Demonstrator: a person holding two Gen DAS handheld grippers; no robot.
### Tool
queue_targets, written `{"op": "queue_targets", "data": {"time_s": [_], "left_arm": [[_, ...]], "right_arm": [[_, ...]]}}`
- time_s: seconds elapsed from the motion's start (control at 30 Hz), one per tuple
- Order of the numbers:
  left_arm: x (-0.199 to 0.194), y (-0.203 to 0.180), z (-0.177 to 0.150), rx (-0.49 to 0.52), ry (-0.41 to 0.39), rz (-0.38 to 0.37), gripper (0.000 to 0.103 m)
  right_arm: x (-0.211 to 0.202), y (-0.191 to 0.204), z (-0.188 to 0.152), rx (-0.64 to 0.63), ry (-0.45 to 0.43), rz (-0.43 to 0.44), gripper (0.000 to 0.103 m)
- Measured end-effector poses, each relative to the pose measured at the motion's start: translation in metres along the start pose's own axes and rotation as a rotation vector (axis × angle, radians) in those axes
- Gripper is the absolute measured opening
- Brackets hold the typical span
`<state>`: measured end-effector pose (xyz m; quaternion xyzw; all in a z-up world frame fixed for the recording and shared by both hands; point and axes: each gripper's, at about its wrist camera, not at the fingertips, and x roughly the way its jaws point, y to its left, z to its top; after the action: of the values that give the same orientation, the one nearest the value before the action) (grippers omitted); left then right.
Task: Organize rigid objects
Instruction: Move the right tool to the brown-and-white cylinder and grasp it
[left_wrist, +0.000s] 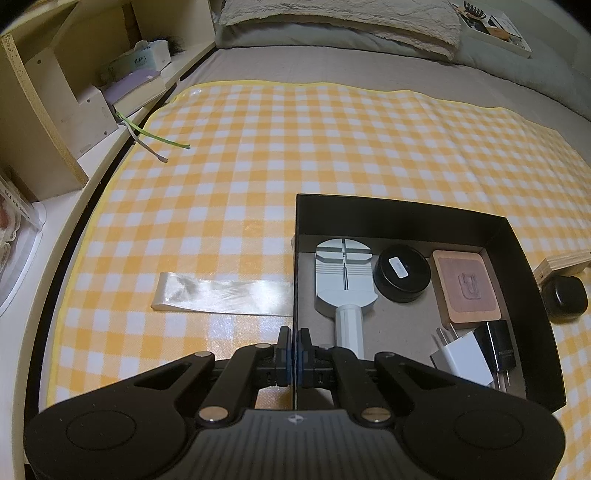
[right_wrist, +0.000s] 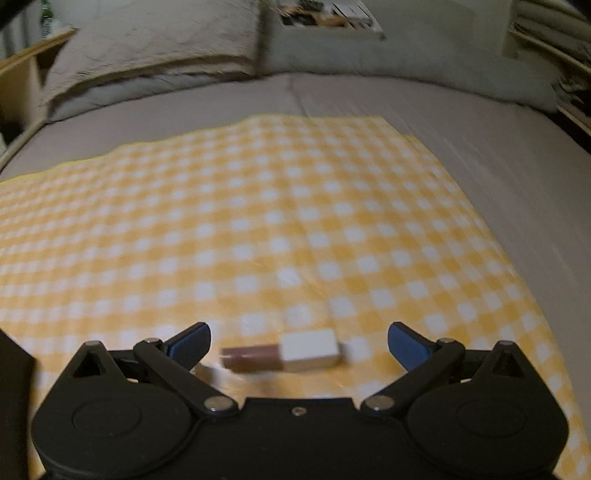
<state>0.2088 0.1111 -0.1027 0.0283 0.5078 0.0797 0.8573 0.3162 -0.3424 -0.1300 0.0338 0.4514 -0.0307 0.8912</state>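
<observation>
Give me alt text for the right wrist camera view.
The open right gripper hovers over a small brown stick with a white cap, which lies on its side on a yellow checked cloth spread over a grey bed. Pillows lie beyond, blurred.

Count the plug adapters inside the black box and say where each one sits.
2. A white adapter and a black adapter lie side by side in the black box's near right corner, below the wooden coaster. Others might be hidden behind the near wall.
</observation>
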Motion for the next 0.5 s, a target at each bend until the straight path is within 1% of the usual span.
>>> {"op": "queue_targets", "data": {"time_s": [0.07, 0.13, 0.2, 0.37, 0.5], "left_arm": [[0.000, -0.001, 0.000, 0.001, 0.000, 0.001, 0.003], [0.000, -0.001, 0.000, 0.001, 0.000, 0.001, 0.003], [0.000, -0.001, 0.000, -0.001, 0.001, 0.000, 0.003], [0.000, -0.002, 0.000, -0.005, 0.001, -0.004, 0.003], [0.000, -0.002, 0.000, -0.012, 0.002, -0.006, 0.003]], "right_arm": [[0.005, -0.005, -0.003, 0.006, 0.034, -0.003, 0.103], [0.010, -0.003, -0.005, -0.016, 0.057, -0.003, 0.103], [0.015, 0.004, -0.006, -0.055, 0.065, -0.009, 0.103], [0.021, 0.024, -0.005, -0.123, 0.085, 0.008, 0.103], [0.032, 0.032, -0.002, -0.180, 0.110, -0.011, 0.103]]}}
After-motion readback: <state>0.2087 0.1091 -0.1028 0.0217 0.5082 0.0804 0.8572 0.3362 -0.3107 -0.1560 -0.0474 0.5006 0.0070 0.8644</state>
